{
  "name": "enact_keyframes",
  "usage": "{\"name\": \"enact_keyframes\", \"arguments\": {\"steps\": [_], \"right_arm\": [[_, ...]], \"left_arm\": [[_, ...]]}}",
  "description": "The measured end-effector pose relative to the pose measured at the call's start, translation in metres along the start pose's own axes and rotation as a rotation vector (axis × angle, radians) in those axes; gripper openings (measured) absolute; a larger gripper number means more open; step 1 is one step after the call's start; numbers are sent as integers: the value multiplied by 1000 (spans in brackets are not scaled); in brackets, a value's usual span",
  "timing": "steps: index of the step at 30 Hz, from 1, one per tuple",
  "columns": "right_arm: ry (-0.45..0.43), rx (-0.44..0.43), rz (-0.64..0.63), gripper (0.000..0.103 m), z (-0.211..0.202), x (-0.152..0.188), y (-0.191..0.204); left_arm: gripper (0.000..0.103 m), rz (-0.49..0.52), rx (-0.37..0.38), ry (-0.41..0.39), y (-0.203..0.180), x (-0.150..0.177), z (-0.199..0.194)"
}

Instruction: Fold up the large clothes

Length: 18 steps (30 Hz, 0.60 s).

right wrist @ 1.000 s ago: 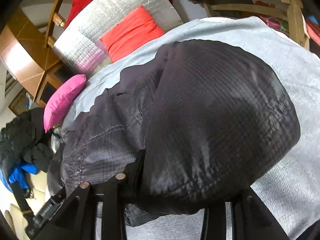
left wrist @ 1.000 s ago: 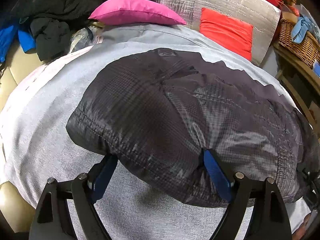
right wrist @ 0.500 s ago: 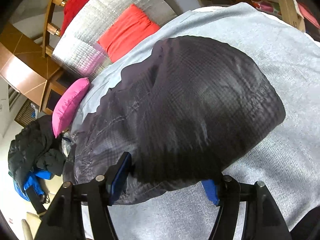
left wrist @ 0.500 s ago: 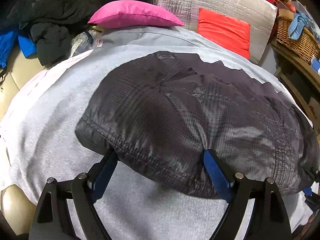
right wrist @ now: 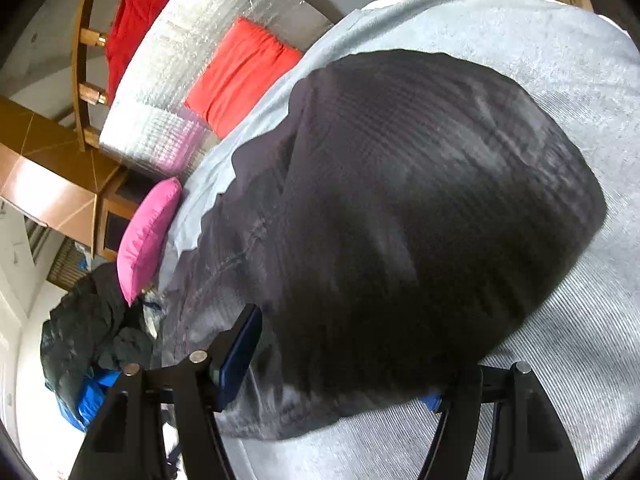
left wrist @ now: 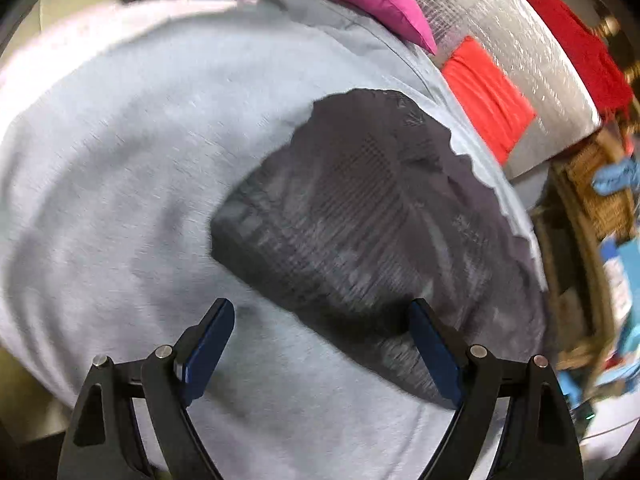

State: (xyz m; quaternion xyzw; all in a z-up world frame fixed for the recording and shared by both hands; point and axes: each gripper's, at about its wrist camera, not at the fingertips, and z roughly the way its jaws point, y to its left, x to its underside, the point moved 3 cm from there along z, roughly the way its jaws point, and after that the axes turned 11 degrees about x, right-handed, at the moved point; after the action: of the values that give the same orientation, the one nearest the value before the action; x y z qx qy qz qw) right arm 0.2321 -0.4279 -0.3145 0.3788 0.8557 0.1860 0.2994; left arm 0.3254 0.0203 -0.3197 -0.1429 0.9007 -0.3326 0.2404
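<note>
A: What do the tools look like?

B: The left gripper (left wrist: 322, 344) has two black, matte plastic fingers, each built from two curved struts that fork out of the bottom edge with a triangular cut-out low in the outer one. Round silver pins cap the strut tops, two to a finger.

A: And the pads?

B: Flat dark-blue pads (left wrist: 210, 344) sit on the inner faces, with a thin grey edge at the base.

A: The right gripper (right wrist: 336, 364)?

B: Same build: black forked struts, silver pins, blue pads (right wrist: 240, 354). Its right-hand pad shows only as a small blue corner.
</note>
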Motion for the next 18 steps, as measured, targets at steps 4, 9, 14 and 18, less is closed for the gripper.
{"name": "enact_keyframes", "arguments": {"steps": [4,9,14,18], "right_arm": [[-24,-15,24,73,8,-6,-2],[-71,15,-21,61,8,-8,1],[-133,58,-143,43,1,-4,19],[-169,26,-183,40,-13,-2,29]], "left_arm": [[88,-30,19,-24,-4,-6,13],[74,-107,96,-83,5,-10,15],[46,-38,108,-131,-4,-7,6],[34,35,117,-175,-14,-2,-17]]}}
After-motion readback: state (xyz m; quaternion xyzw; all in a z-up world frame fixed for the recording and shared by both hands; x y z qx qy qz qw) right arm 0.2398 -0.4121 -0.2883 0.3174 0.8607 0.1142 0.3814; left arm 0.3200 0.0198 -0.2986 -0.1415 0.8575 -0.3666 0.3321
